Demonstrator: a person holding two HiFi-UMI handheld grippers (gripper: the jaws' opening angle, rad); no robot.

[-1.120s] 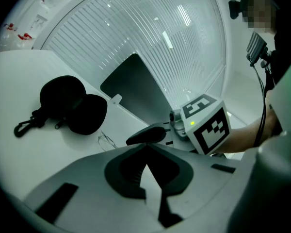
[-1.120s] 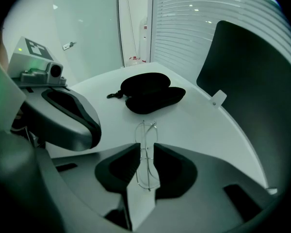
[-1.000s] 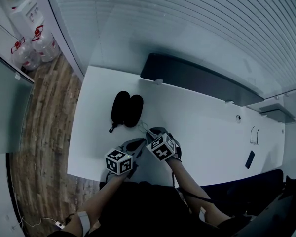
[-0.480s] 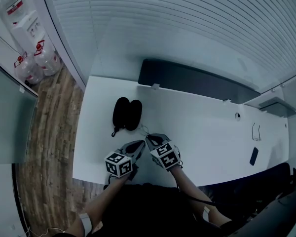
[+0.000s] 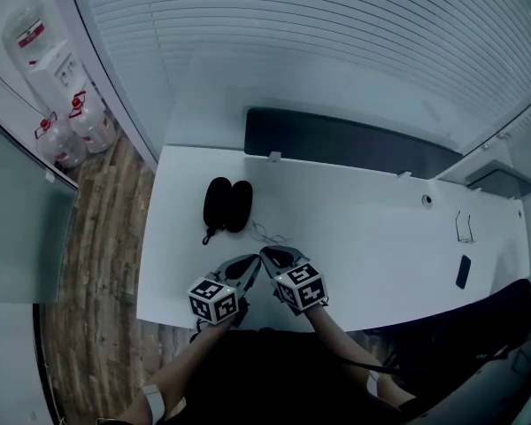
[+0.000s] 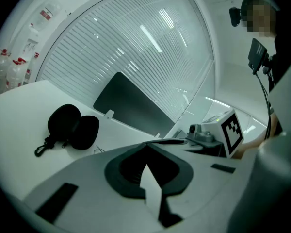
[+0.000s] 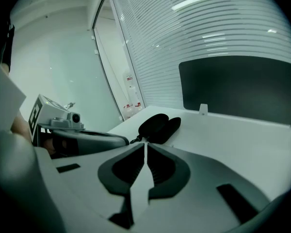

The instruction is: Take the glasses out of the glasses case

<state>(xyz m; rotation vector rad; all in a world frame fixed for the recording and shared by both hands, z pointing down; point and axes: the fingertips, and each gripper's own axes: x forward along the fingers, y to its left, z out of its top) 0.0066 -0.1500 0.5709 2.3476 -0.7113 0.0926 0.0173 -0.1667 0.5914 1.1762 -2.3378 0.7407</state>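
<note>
The black glasses case (image 5: 227, 204) lies open on the white table (image 5: 372, 228), its two halves side by side; it also shows as the case (image 6: 72, 126) and the case (image 7: 159, 126). A thin wire glasses frame (image 5: 267, 234) rests on the table just in front of it. My left gripper (image 5: 252, 260) and right gripper (image 5: 266, 254) sit close together at the near edge, tips almost touching, short of the glasses. Both are shut with nothing held: left gripper (image 6: 146, 144), right gripper (image 7: 145, 143).
A dark panel (image 5: 336, 144) stands along the table's back edge. A phone (image 5: 463, 271) and a small wire stand (image 5: 463, 228) lie at the far right. Water bottles (image 5: 71, 122) stand on the wooden floor to the left.
The right gripper has drawn back from the glasses toward the near edge, beside the left gripper. The case and glasses have not moved.
</note>
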